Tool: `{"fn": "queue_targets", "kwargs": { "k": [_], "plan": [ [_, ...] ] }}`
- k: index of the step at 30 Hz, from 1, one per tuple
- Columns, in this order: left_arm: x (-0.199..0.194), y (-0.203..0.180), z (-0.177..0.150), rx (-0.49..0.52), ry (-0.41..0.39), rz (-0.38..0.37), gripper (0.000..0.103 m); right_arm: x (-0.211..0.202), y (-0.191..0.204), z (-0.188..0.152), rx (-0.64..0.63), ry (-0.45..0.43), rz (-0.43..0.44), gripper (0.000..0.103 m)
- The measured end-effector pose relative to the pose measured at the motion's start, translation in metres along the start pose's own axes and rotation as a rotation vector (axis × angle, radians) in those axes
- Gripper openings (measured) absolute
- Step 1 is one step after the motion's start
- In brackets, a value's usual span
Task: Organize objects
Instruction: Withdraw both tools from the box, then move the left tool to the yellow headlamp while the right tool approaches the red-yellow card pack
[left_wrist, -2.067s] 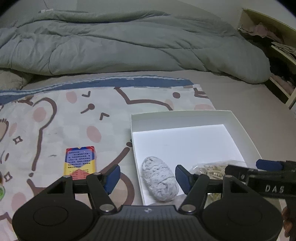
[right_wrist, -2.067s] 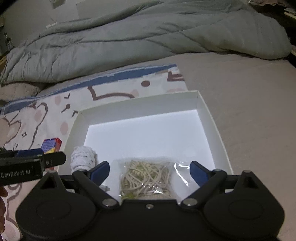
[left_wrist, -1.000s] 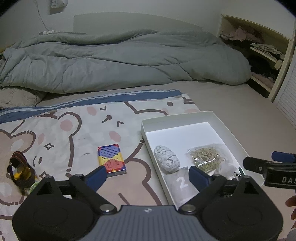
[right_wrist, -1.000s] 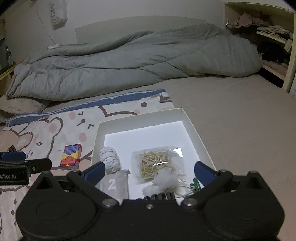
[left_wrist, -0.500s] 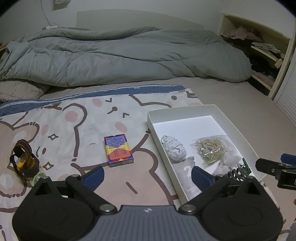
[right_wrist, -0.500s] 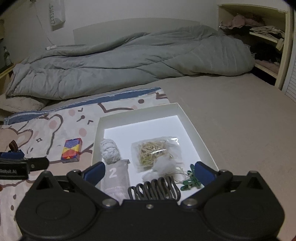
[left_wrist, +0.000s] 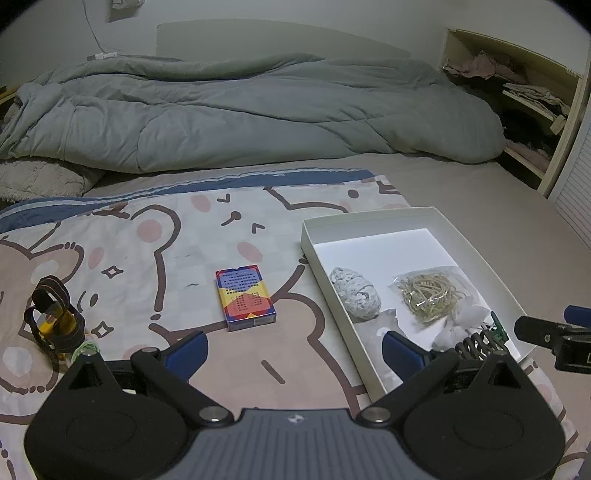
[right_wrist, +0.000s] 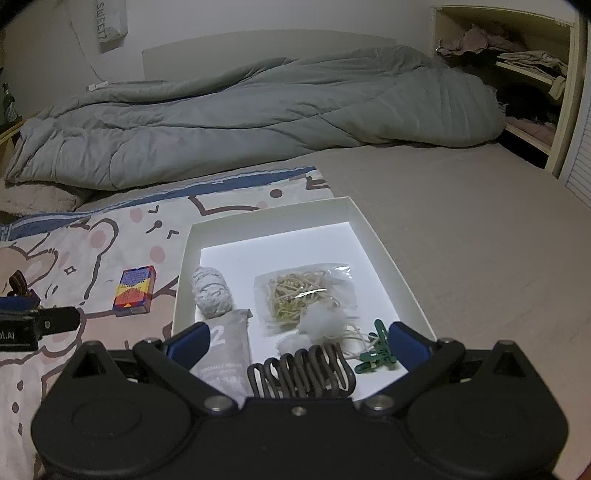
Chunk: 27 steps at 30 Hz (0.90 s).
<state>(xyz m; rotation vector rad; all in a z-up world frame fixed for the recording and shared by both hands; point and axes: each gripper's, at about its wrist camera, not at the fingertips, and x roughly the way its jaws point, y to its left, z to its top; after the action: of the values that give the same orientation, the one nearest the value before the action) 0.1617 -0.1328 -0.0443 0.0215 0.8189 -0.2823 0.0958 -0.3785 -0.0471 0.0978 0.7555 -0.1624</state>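
Note:
A white box (right_wrist: 384, 254) lies on the bed. Inside are a grey yarn ball (right_wrist: 212, 290), a bag of rubber bands (right_wrist: 301, 291), a grey packet marked 2 (right_wrist: 227, 350), white fluff (right_wrist: 319, 323), a dark coiled spring (right_wrist: 301, 374) and a green clip (right_wrist: 376, 354). My right gripper (right_wrist: 299, 341) hangs open above the box's near end. My left gripper (left_wrist: 293, 350) is open and empty over the bear-print sheet, with a colourful card box (left_wrist: 244, 297) lying ahead of it. A brown and yellow strap bundle (left_wrist: 53, 321) stands at far left.
A bulky grey duvet (left_wrist: 240, 118) covers the far half of the bed. Shelves with clothes (left_wrist: 524, 96) stand at the right. The bear-print sheet (left_wrist: 147, 240) spreads left of the box; plain beige sheet (right_wrist: 480, 221) lies to its right.
Both grippers have pulled back and up from the box, so more of its contents and the strap bundle show. The yarn ball and the bag stay in the box.

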Motion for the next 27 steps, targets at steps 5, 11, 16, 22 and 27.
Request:
{"fn": "queue_targets", "kwargs": {
  "k": [5,11,16,22,27],
  "plan": [
    [0.0,0.004,-0.002,-0.005,-0.001,0.005,0.1,0.001,0.0,0.001,0.005,-0.001,-0.001,0.103],
    [-0.002,0.023,-0.002,-0.016,-0.009,0.042,0.1,0.005,0.009,0.005,0.004,-0.007,0.007,0.103],
    [-0.007,0.047,0.001,-0.059,-0.02,0.076,0.1,0.01,0.025,0.01,-0.008,-0.013,0.026,0.103],
    [-0.016,0.077,0.001,-0.105,-0.028,0.099,0.1,0.017,0.051,0.017,-0.027,-0.023,0.057,0.103],
    [-0.022,0.1,-0.003,-0.118,-0.032,0.131,0.1,0.025,0.077,0.023,-0.03,-0.028,0.089,0.103]
  ]
}}
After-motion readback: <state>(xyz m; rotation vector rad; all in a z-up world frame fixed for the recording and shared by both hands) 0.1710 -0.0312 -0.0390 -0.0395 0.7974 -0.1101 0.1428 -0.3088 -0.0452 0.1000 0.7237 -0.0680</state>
